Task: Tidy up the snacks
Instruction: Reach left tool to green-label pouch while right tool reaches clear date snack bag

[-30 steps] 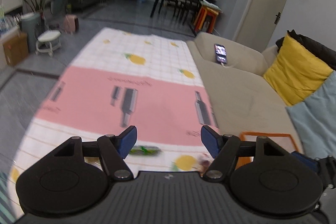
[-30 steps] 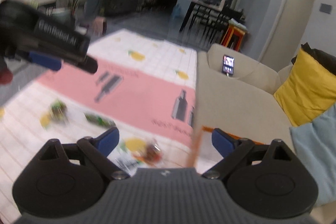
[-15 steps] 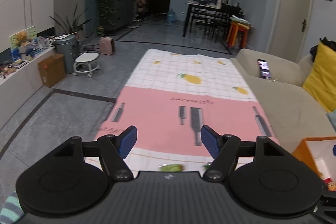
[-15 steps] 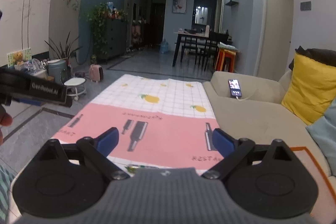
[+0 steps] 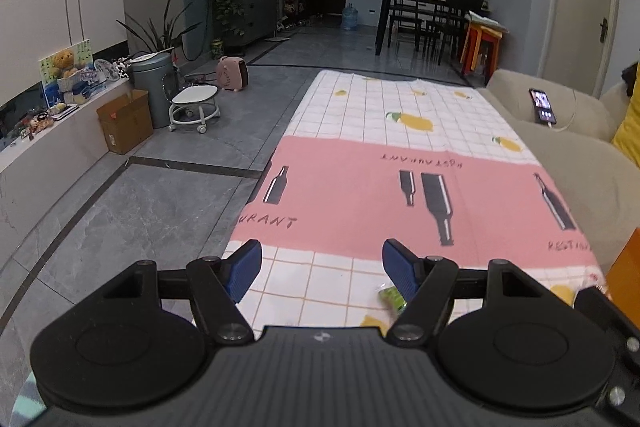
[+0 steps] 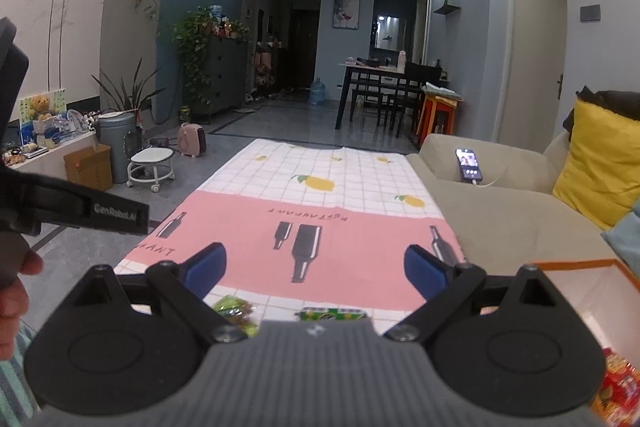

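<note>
Right wrist view, right claw [image 6: 316,267] spread wide, green snack packet [image 6: 331,314] on tablecloth [image 6: 320,235] just below its gap

Both grippers held level, jaws wide apart

The left gripper [image 5: 322,269] and right gripper [image 6: 315,265] both gape empty, the left one's body showing at the right camera's left edge.
</note>
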`<state>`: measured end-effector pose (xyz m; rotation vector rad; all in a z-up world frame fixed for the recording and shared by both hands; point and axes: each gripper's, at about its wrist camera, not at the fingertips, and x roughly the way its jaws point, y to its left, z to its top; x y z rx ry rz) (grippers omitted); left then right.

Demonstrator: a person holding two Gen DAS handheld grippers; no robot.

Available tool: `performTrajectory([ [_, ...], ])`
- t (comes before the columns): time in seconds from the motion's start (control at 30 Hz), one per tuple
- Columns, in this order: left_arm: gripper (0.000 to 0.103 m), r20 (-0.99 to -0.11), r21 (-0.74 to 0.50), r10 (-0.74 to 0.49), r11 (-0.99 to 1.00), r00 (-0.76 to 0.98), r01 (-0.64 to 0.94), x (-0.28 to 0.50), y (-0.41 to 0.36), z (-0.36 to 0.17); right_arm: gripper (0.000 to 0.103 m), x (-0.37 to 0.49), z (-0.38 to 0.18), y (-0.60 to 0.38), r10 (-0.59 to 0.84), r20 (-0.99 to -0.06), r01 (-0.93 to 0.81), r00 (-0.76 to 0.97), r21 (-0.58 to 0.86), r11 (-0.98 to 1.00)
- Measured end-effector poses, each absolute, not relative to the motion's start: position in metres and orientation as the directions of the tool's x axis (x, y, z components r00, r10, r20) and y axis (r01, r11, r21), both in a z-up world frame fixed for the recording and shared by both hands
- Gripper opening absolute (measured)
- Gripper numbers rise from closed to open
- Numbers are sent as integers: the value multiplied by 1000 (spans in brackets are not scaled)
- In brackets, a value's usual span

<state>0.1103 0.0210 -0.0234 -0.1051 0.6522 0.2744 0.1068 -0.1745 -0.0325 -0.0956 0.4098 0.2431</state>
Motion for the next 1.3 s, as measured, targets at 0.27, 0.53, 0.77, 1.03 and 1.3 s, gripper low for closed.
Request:
performTrajectory([
  [0.27, 69, -630, -64, 130, 974, 766, -217, 119, 32, -45, 88, 122, -56, -162, 204, -464, -237, 862, -13, 971],
  [0.53, 70, -702, -126, 37, 976, 711, -175, 145, 18, -70, 86, 147, -86, -175, 136, -531, -182, 836, -36, 983],
  [0.77, 70, -743, -138, 59, 961, 667, -238, 164, 8, -94, 86, 172, -120, -207, 15, -610, -62, 792, -56, 996],
  [1.03, 70, -782, -132, 83, 946, 617, -295, 186, -5, -117, 86, 204, -151, -243, -96, -628, 32, 772, -113, 993],
  [1.3, 82, -777, -115, 94, 951, 623, -288, 202, -15, -125, 86, 245, -169, -275, -145, -630, 46, 763, -170, 984],
])
